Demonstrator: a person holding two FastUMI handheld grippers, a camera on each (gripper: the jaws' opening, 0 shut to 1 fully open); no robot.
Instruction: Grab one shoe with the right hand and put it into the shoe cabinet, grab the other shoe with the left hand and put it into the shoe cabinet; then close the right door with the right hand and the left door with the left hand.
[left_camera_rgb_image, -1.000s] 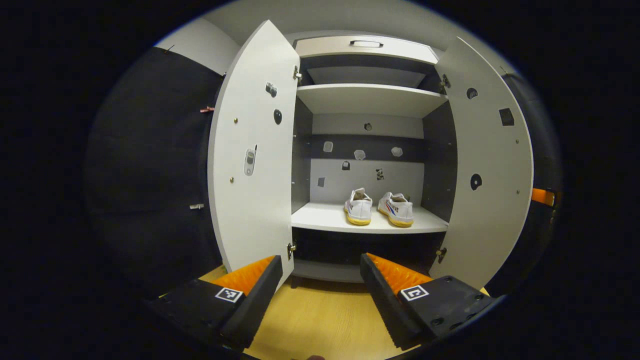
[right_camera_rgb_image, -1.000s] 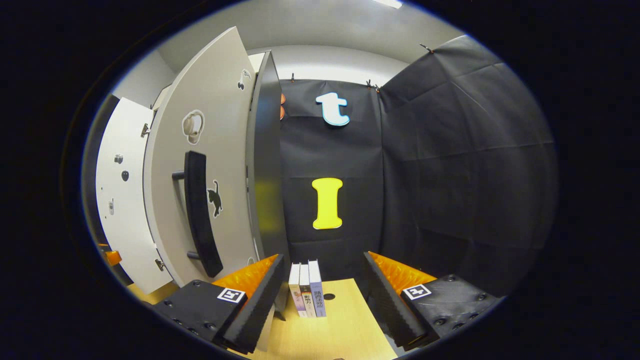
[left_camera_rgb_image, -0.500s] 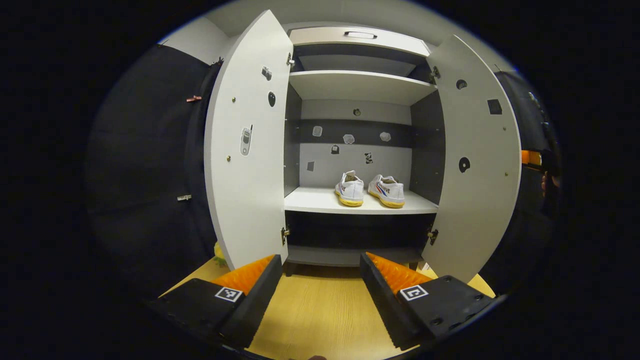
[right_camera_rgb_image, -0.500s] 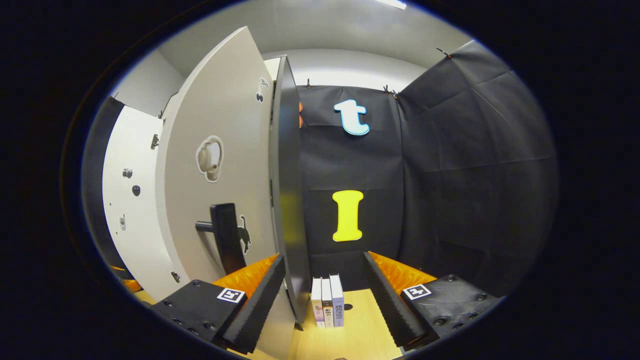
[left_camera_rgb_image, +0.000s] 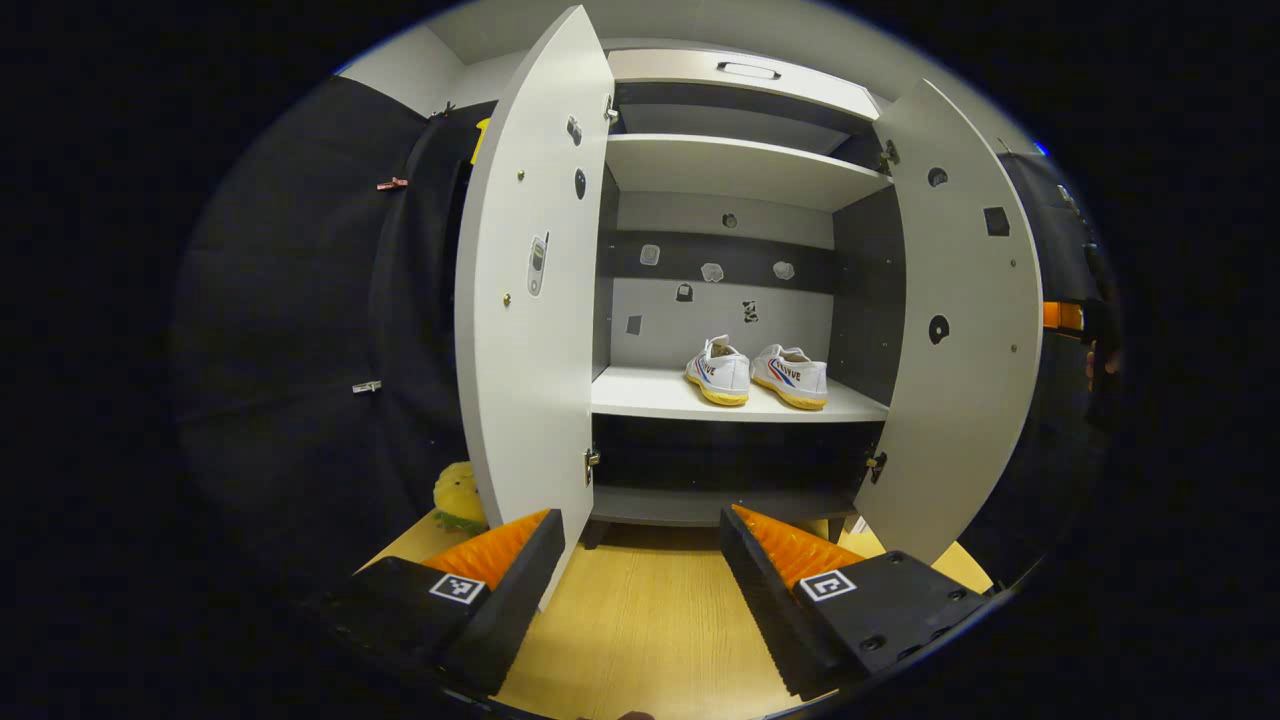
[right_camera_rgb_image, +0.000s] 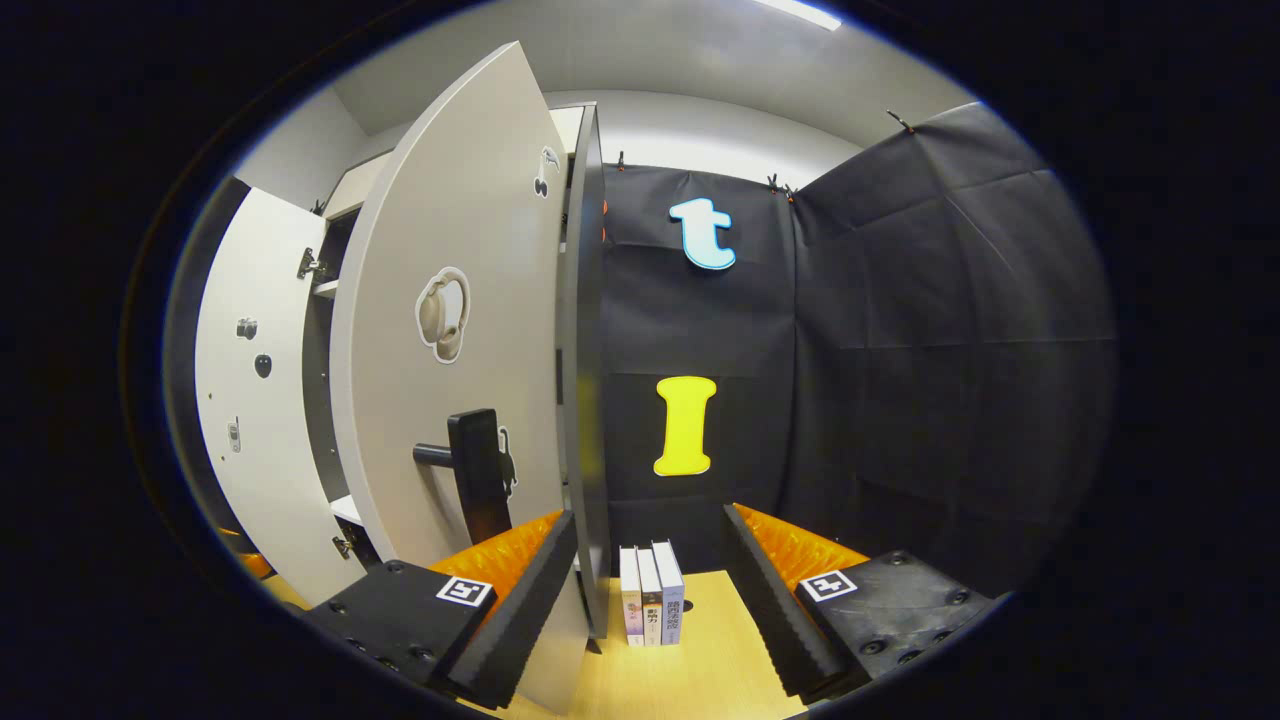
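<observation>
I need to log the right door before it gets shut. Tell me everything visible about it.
The pale grey flat-panel right door stands wide open, upright on its hinges. Its outer face carries a black bar handle and stickers; its inner face shows dark stickers and screws. The right tongs are open beside its edge, contact unclear.

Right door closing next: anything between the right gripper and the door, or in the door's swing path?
Nothing visible. The right gripper is open beside the outer face of the right door, near its handle. In the left gripper view both shoes sit well back on the shelf, away from its front edge.
</observation>
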